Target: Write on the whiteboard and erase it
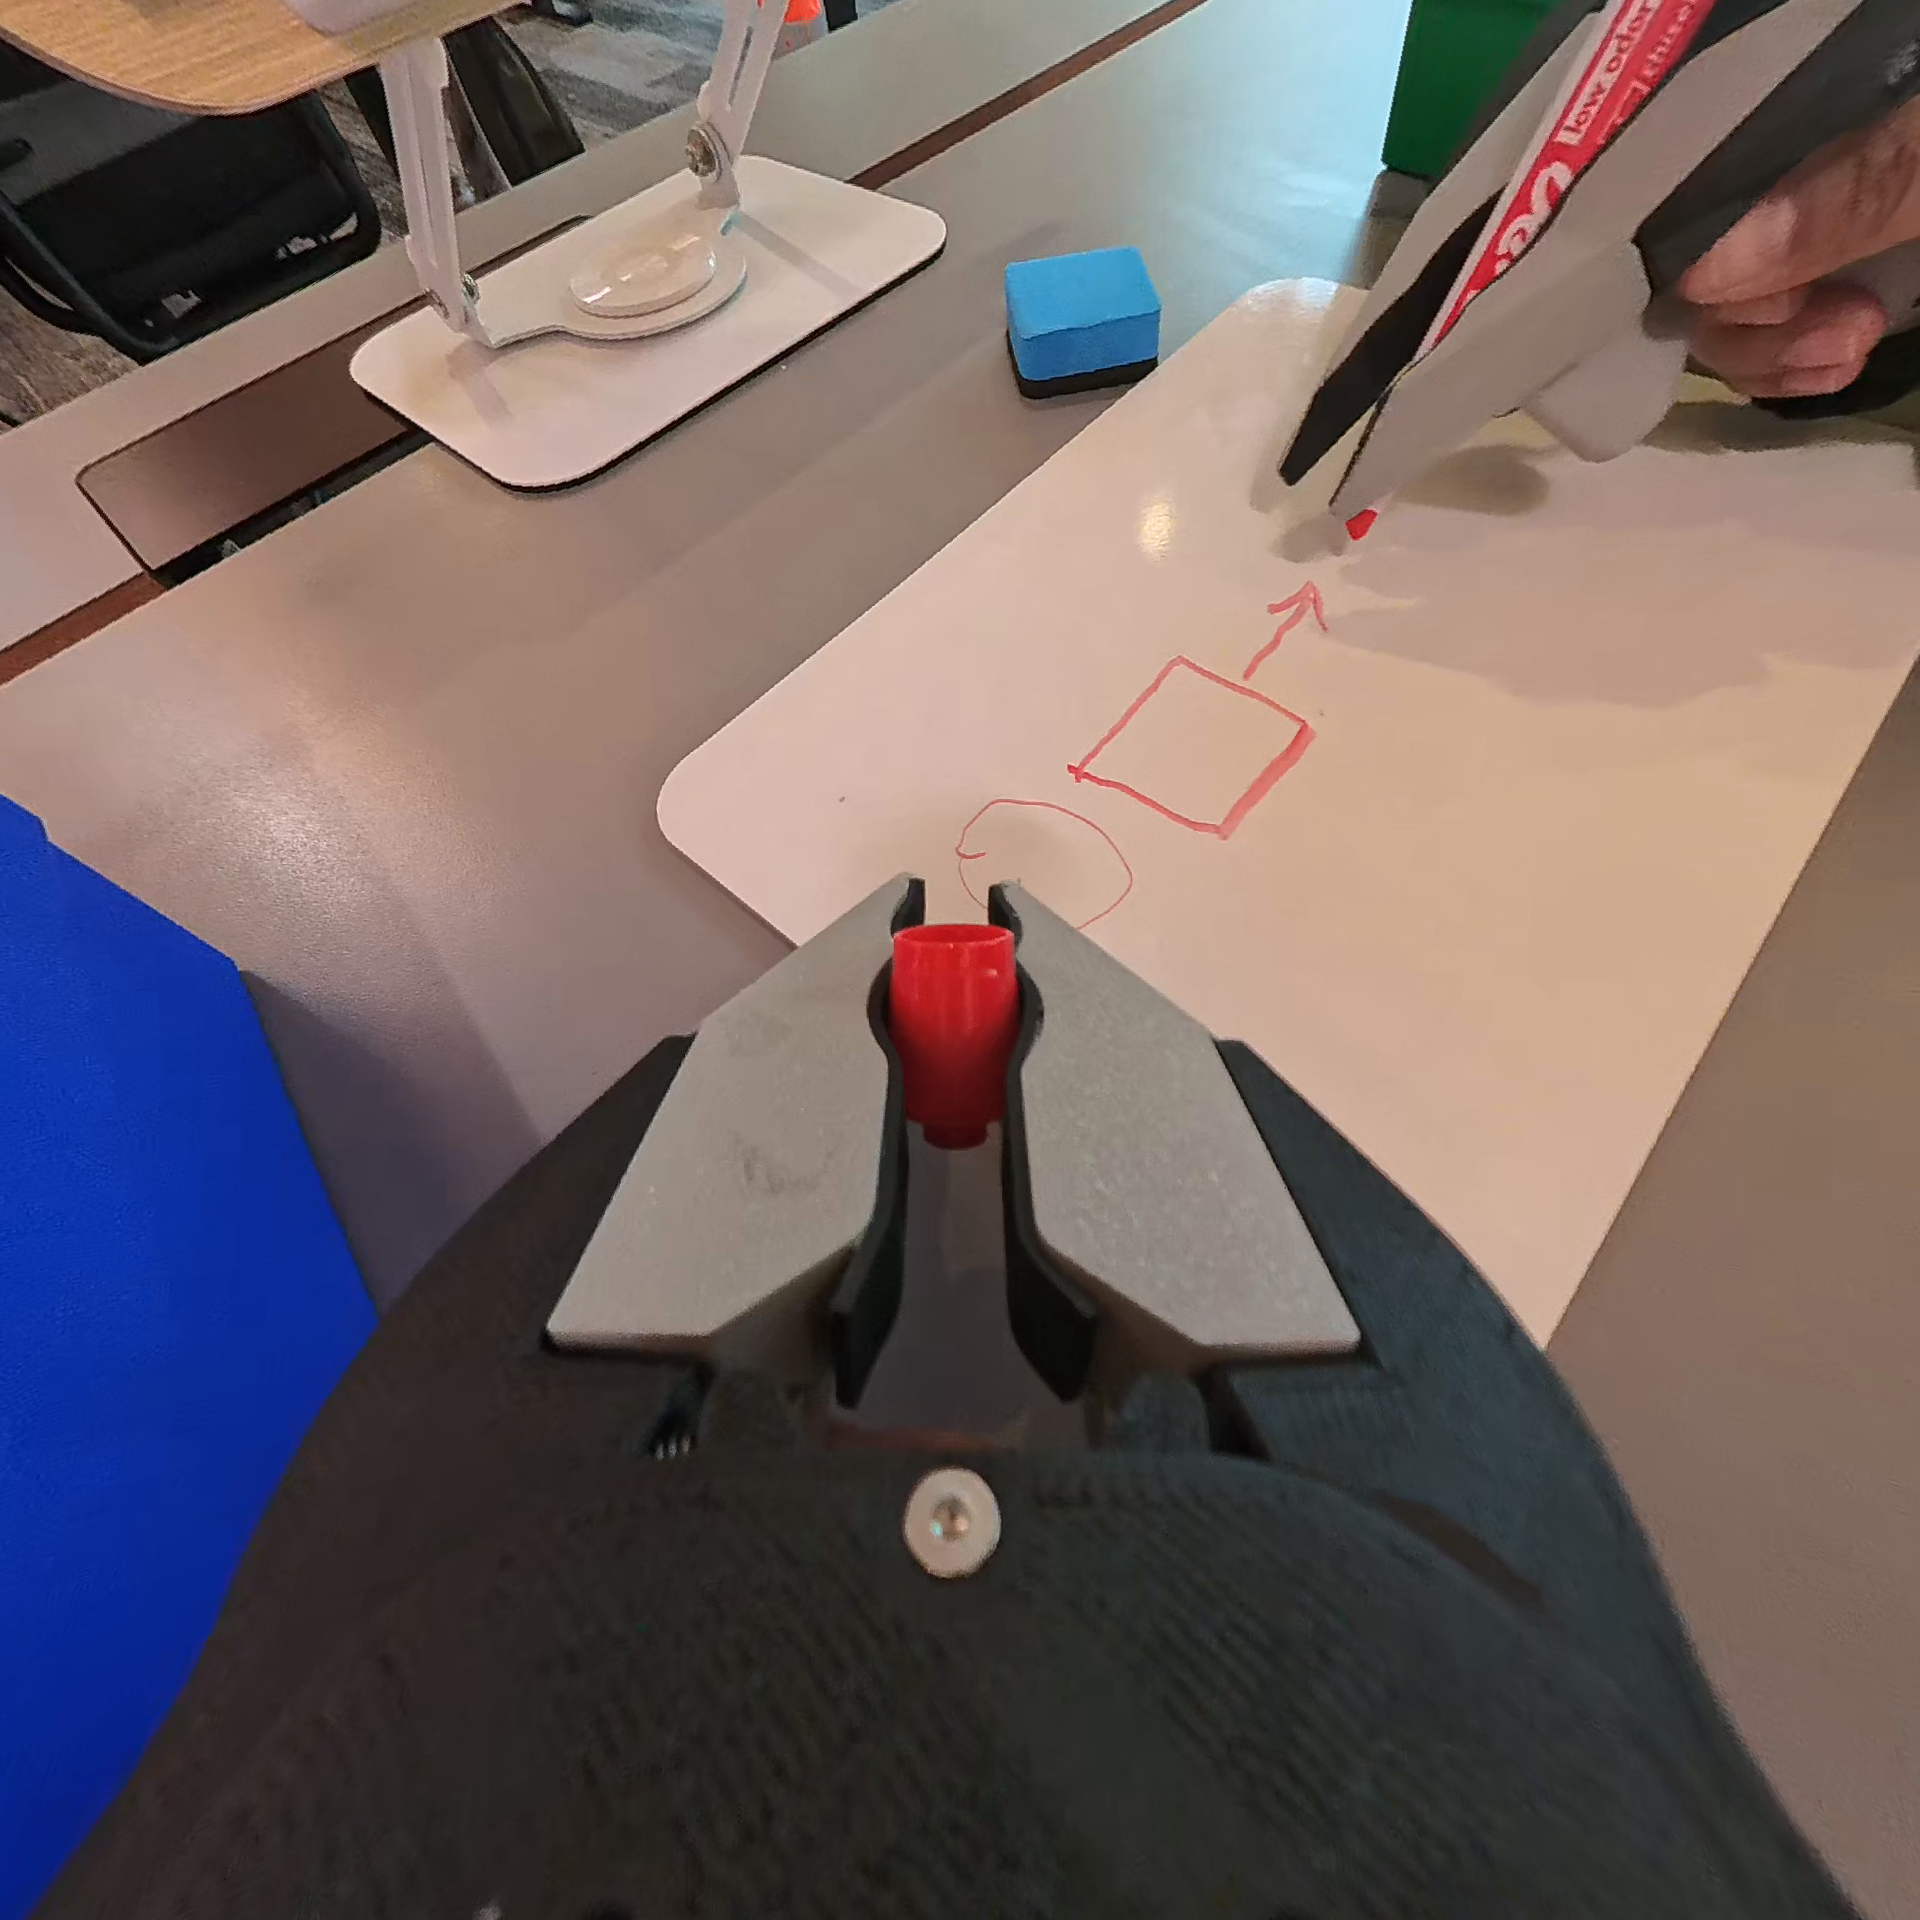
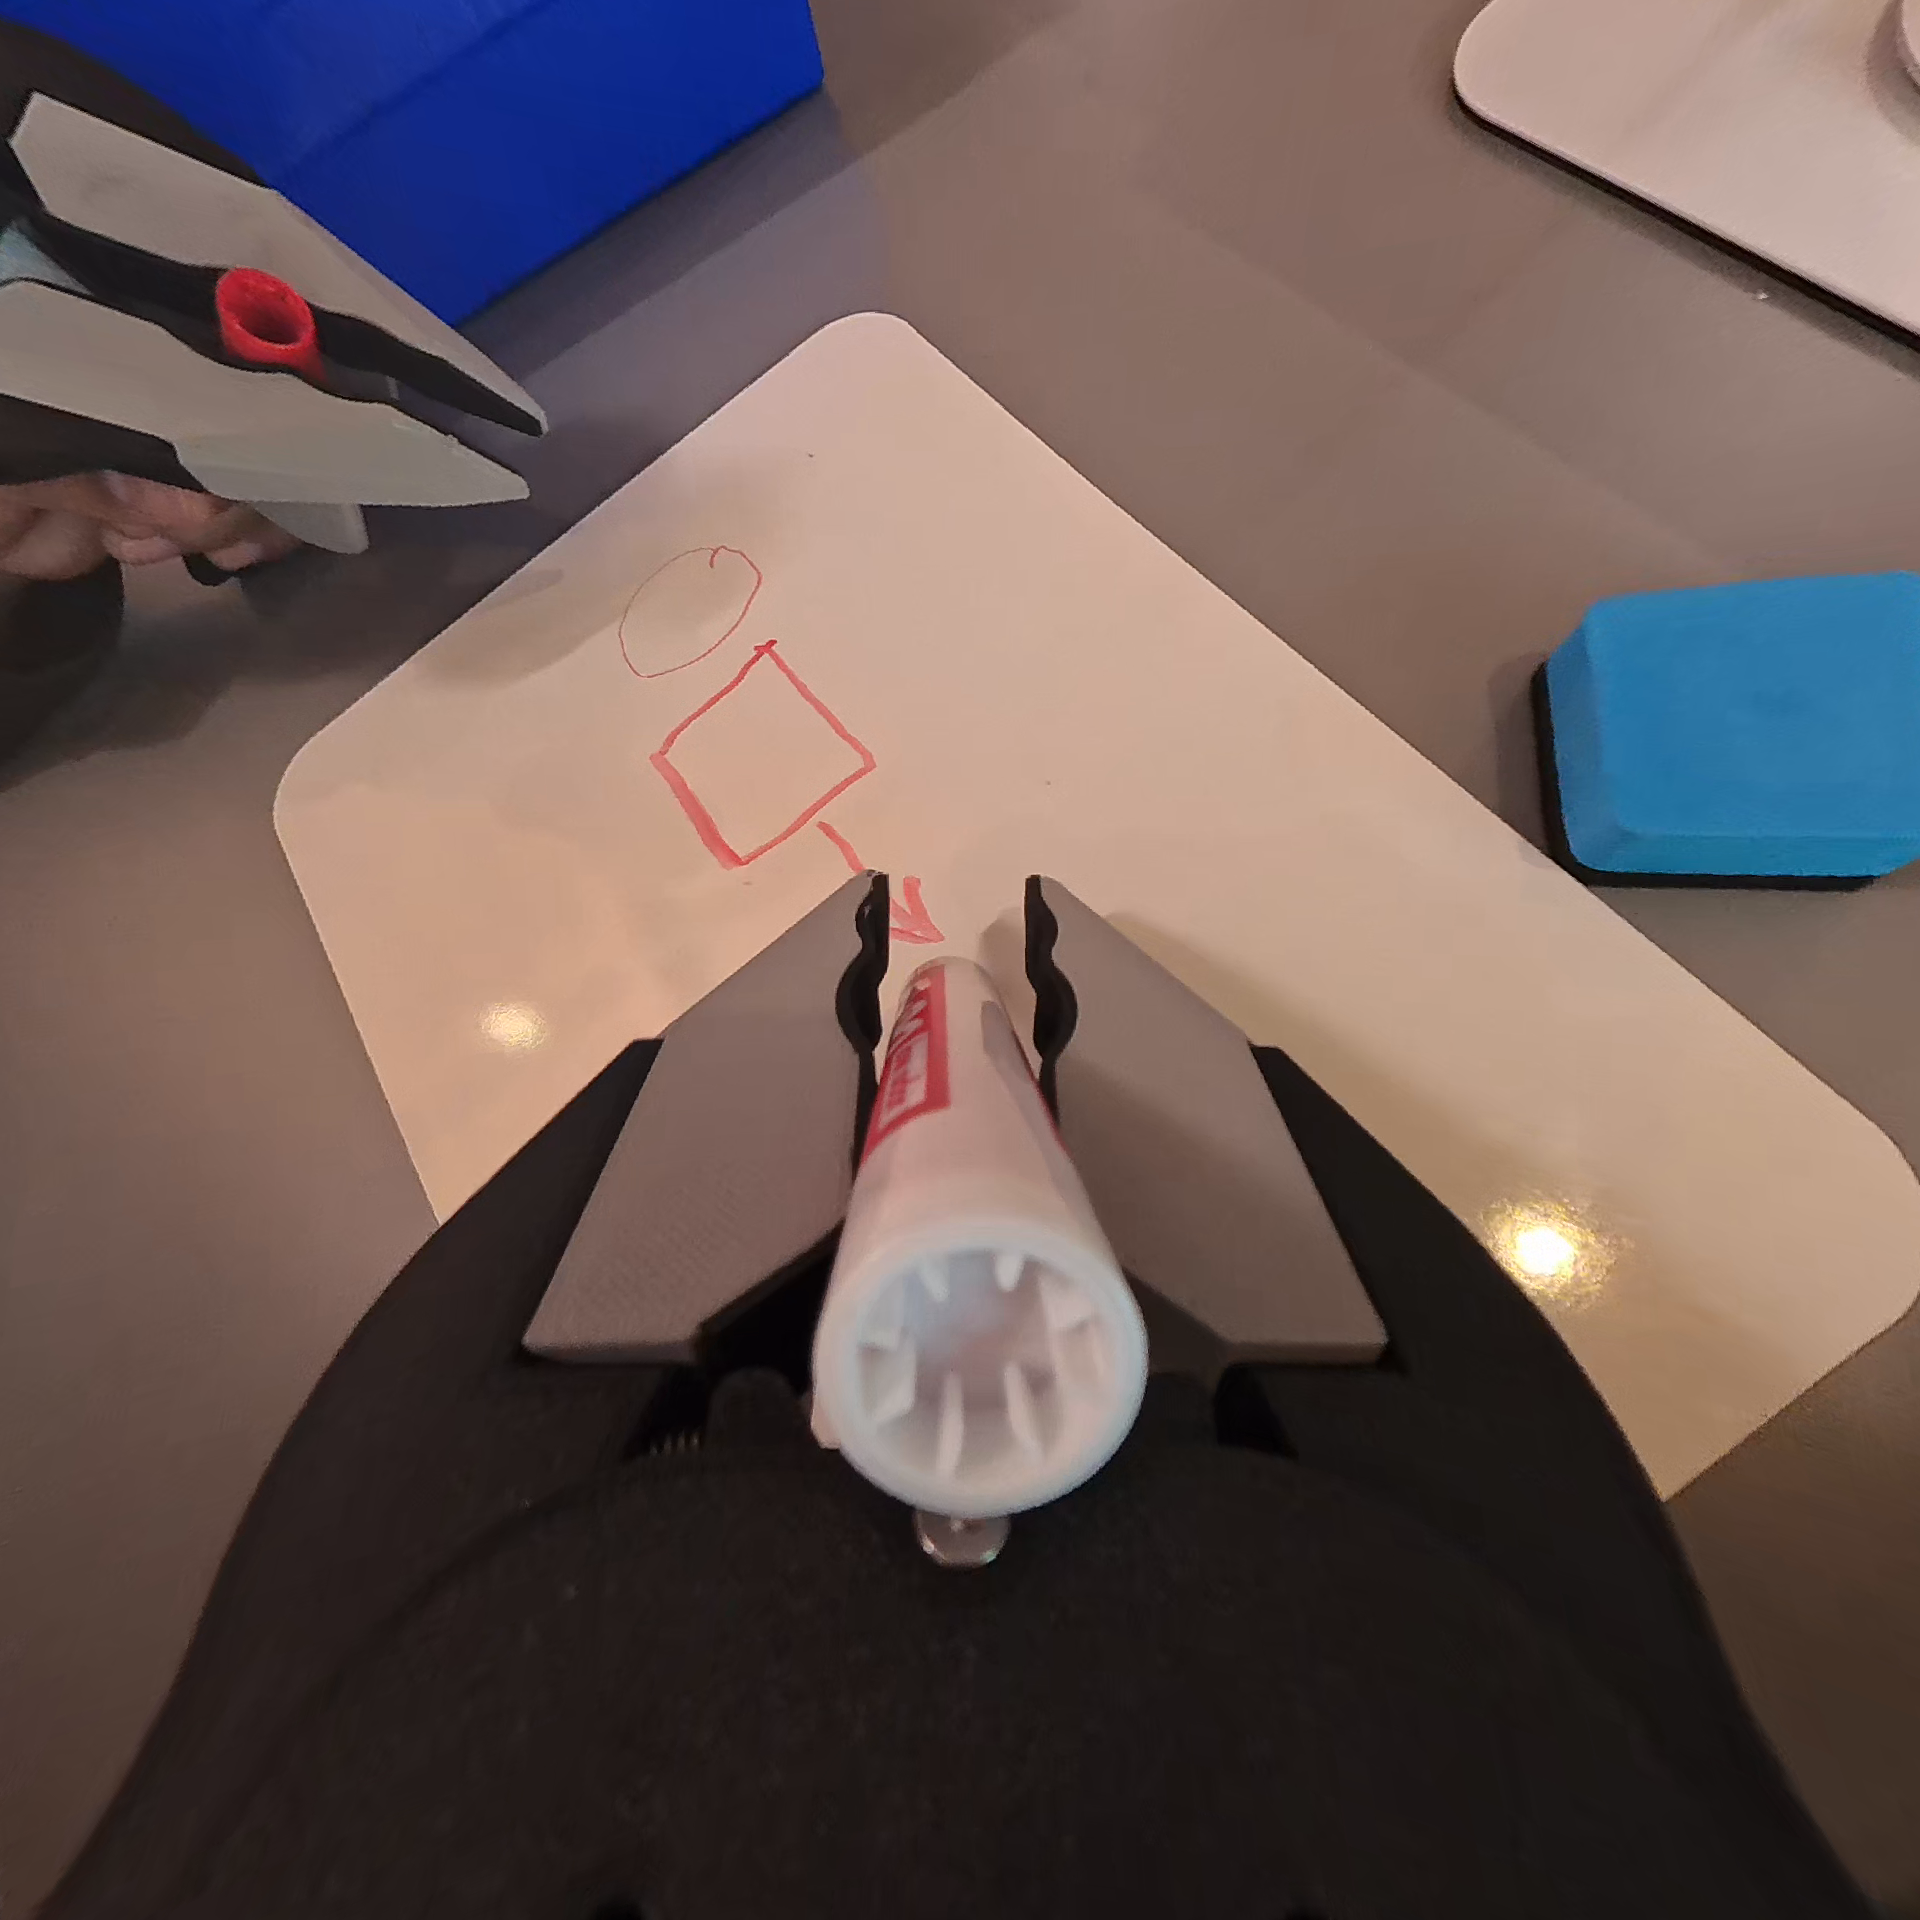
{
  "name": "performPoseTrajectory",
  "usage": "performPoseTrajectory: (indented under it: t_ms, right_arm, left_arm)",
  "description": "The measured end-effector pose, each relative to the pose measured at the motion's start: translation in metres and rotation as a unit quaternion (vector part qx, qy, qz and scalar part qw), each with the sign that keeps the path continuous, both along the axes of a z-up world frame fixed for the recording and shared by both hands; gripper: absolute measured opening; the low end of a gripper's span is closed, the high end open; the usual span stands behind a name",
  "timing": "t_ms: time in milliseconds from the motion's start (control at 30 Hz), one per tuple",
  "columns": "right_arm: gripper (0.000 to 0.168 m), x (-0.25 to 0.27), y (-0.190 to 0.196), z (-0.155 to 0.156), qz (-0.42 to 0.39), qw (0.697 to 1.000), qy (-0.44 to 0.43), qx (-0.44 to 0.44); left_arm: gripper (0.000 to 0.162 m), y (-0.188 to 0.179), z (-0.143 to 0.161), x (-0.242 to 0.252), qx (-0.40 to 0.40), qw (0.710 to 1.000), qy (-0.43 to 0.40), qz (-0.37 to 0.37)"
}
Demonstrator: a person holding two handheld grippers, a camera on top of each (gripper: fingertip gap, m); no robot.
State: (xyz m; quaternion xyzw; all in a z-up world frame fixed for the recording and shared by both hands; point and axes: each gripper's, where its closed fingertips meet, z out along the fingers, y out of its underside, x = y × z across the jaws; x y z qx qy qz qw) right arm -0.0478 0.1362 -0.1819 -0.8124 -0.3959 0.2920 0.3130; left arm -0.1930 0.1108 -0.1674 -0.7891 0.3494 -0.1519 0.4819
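Meanwhile right tongs (image 2: 954, 883) clamp the marker (image 2: 966, 1195) against the whiteboard (image 2: 1247, 935), left tongs (image 1: 954, 896) pinching its red cap (image 1: 951, 1013)

Even, fairly bright overhead light. Round glare spots shine on the glossy white rectangular whiteboard (image 2: 1195, 831), soft shadows pooling toward its far edge. Wide-angle bending curves the picture edges. The white marker's hollow end (image 2: 977, 1361) looks slightly blurred.

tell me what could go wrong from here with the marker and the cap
The marker sits skewed between the right gripper fingers, so pressing its tip on the whiteboard might twist it loose. The left gripper pinches the small red cap; it could pop out before recapping.
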Motion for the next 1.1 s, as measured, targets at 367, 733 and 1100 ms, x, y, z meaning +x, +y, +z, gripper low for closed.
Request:
performPoseTrajectory:
  t_ms: [367,733,1100]
  right_arm:
    - [0.024,-0.007,-0.011,-0.001,0.030,0.999,-0.009,-0.005]
    - [0.024,-0.011,-0.025,-0.011,0.058,0.997,-0.041,-0.022]
    - [0.023,0.003,-0.003,-0.012,0.002,0.999,-0.040,-0.005]
  left_arm:
    - [0.009,0.000,0.000,0.000,-0.001,1.000,0.002,0.000]
    - [0.009,-0.001,0.000,0.000,-0.001,1.000,0.004,-0.001]
    - [0.010,-0.001,-0.001,0.000,-0.001,1.000,0.005,0.001]
